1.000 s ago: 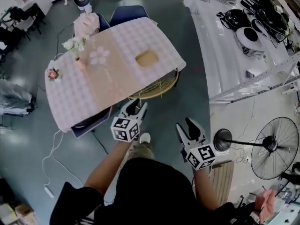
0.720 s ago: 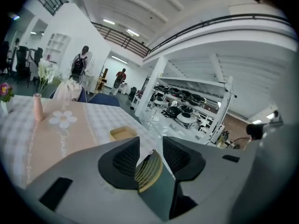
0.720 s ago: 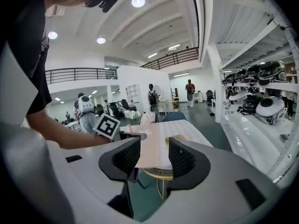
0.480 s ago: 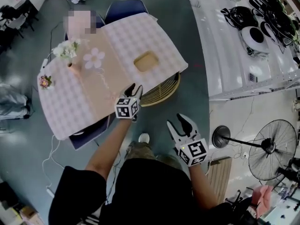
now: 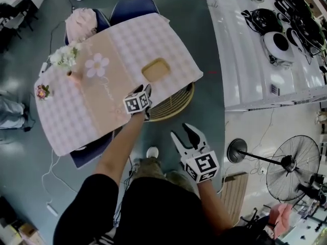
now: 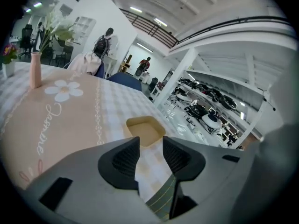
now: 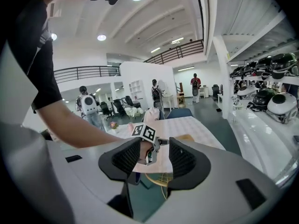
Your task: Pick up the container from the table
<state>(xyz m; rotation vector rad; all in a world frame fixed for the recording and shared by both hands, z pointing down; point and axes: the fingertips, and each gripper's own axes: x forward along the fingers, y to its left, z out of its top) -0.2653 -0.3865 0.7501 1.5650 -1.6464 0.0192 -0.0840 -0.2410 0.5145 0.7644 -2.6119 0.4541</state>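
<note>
The container (image 5: 156,69) is a shallow tan square tray on the pink checked tablecloth (image 5: 153,34), near the table's right end. My left gripper (image 5: 146,90) hovers over the table's near edge, a short way from the container, open with nothing between its jaws. In the left gripper view the container (image 6: 145,130) lies just beyond the open left gripper (image 6: 150,147). My right gripper (image 5: 186,135) hangs open over the floor, well short of the table. The right gripper (image 7: 154,154) in its own view looks toward the left gripper's marker cube (image 7: 145,132) and the container (image 7: 185,137).
A pink vase of white flowers (image 5: 68,64) and a small flower pot (image 5: 42,92) stand at the table's left. A wicker stool (image 5: 176,102) sits under the table edge, blue chairs (image 5: 134,6) behind. White shelves (image 5: 255,50) and a standing fan (image 5: 294,166) are at right.
My left gripper has reached forward from over the floor to above the table's near edge, closer to the container. The right gripper has drifted a little left and stayed open.
</note>
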